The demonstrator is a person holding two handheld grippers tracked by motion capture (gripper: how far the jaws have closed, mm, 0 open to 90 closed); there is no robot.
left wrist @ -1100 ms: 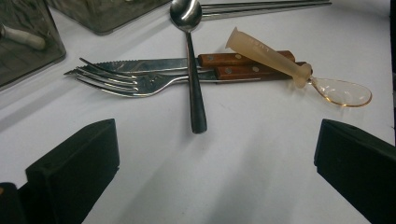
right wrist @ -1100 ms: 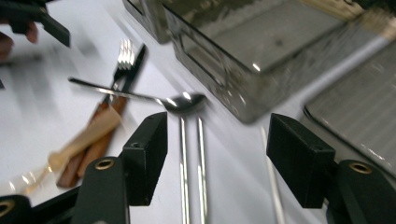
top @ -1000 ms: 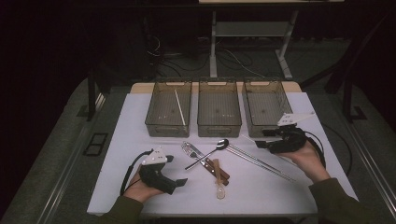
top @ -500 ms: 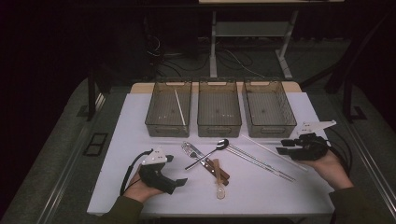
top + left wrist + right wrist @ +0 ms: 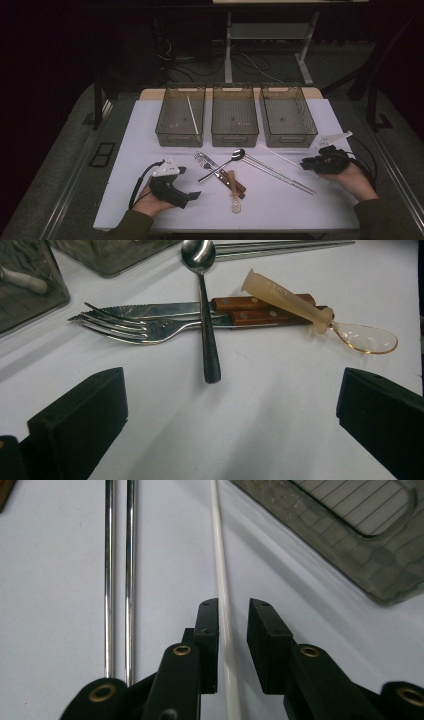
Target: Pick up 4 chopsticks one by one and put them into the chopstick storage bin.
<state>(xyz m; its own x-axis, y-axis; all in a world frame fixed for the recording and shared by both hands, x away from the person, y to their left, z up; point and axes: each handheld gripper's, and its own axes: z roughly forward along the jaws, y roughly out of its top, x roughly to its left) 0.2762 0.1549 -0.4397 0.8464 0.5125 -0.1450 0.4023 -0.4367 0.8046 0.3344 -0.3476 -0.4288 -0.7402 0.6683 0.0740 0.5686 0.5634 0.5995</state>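
My right hand-held gripper (image 5: 232,611) has been closing around the white chopstick (image 5: 219,555) beside the right bin (image 5: 350,535), not pinching yet; it's light, stiff, slippery, so grab near this end.

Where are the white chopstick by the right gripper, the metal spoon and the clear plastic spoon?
White chopstick (image 5: 220,580), right gripper view, mid shaft ahead of the jaws.
Metal spoon (image 5: 198,253), left gripper view, its bowl.
Plastic spoon (image 5: 363,337), left gripper view, its clear bowl.

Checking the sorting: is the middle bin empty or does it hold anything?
Empty, as far as the high view shows: the middle bin has only its bare floor, while the left bin holds a white chopstick.
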